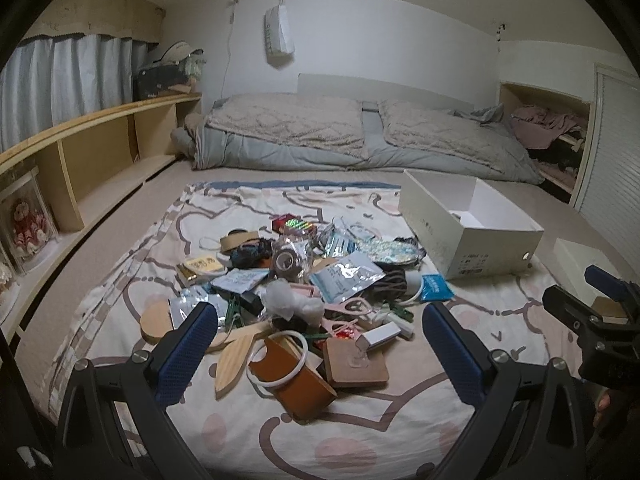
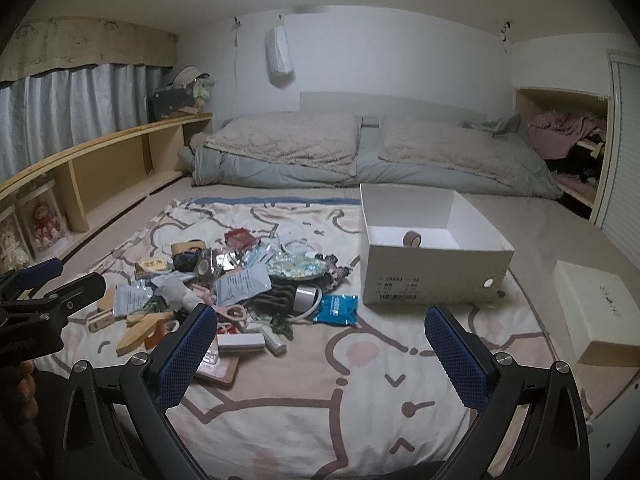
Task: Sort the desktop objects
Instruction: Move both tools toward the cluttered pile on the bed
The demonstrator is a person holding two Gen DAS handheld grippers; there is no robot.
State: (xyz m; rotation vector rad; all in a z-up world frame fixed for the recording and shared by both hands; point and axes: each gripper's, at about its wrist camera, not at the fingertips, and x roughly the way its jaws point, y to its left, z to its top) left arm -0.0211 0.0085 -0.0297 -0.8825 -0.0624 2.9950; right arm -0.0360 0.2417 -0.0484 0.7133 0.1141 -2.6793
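Left gripper [image 1: 316, 354] and right gripper [image 2: 320, 350], jaws spread and empty, hover before the jumbled heap of small desktop objects [image 1: 296, 276] beside the open white cardboard box [image 2: 432, 280], positioned for sorting.

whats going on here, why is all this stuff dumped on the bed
A person is sorting a pile of small objects spread on a patterned sheet, with a pair of tongs in each hand. Both the left tongs and the right tongs are open and empty, above the sheet. The white box beside the pile holds one roll of tape so far.
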